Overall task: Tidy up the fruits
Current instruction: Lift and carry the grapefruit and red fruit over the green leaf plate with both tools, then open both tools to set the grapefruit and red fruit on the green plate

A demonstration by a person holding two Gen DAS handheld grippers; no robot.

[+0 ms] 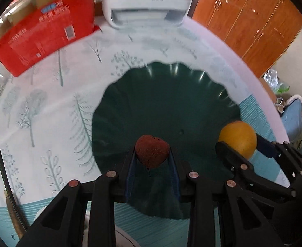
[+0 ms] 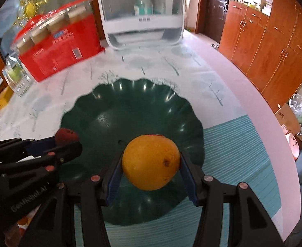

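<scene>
A dark green scalloped plate (image 1: pixel 171 94) (image 2: pixel 130 107) lies on the tablecloth with nothing resting on it. My left gripper (image 1: pixel 152 154) is shut on a dark red strawberry-like fruit (image 1: pixel 152 151) and holds it above the plate's near side. My right gripper (image 2: pixel 151 164) is shut on an orange (image 2: pixel 151 161) and holds it above the plate's near right part. The orange (image 1: pixel 238 139) and right gripper (image 1: pixel 249 150) show at the right in the left wrist view. The red fruit (image 2: pixel 66 136) and left gripper (image 2: pixel 66 142) show at the left in the right wrist view.
A red carton box (image 1: pixel 41 39) (image 2: pixel 58 49) stands at the back left. A white appliance (image 1: pixel 146 0) (image 2: pixel 142 14) stands at the back centre. A clear bottle (image 2: pixel 17 74) is at the far left. The table edge curves at right, wooden cabinets (image 2: pixel 274 51) beyond.
</scene>
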